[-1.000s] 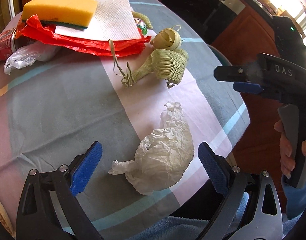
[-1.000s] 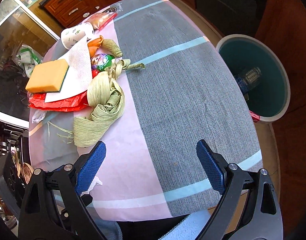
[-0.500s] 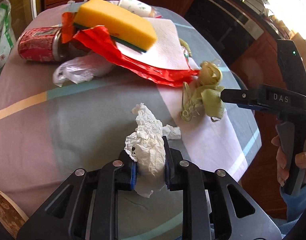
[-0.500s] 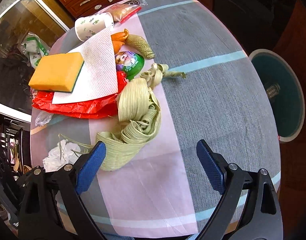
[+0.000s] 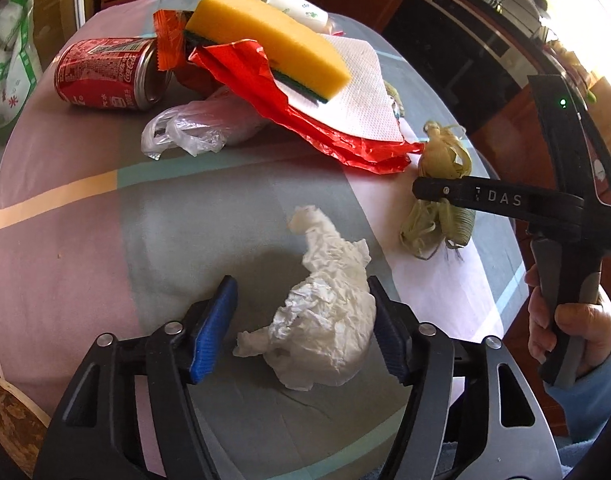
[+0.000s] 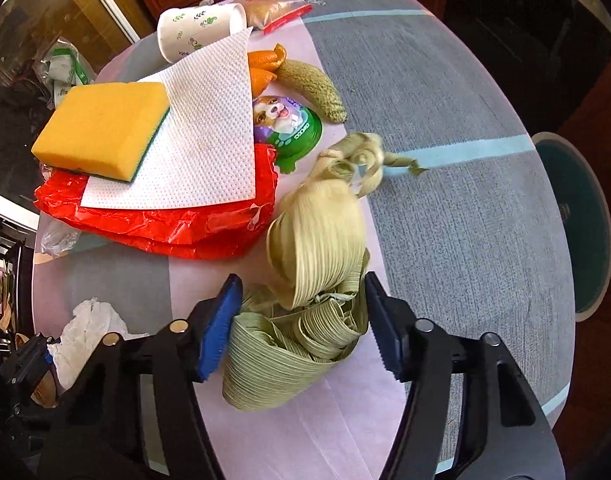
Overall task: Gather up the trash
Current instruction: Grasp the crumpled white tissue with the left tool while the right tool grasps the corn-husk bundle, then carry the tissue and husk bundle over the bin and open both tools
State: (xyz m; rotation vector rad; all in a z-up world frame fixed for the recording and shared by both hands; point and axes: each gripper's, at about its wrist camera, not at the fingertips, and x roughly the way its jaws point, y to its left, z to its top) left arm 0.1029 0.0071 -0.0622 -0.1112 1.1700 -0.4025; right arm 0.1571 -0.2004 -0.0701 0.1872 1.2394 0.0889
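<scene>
While the left gripper (image 5: 301,320), jaws just reopened, straddles the crumpled tissue (image 5: 325,320) ungripped, the right gripper (image 6: 299,322), jaws closing, brackets the near husk bundle (image 6: 301,312); it should squeeze low.

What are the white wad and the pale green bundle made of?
White wad: looks like crumpled tissue paper, matte, finely creased, holding its crush. Pale green bundle: probably dried leaf or husk strips, ribbed lengthwise, curling, matte; plastic ribbon seems less likely.
</scene>
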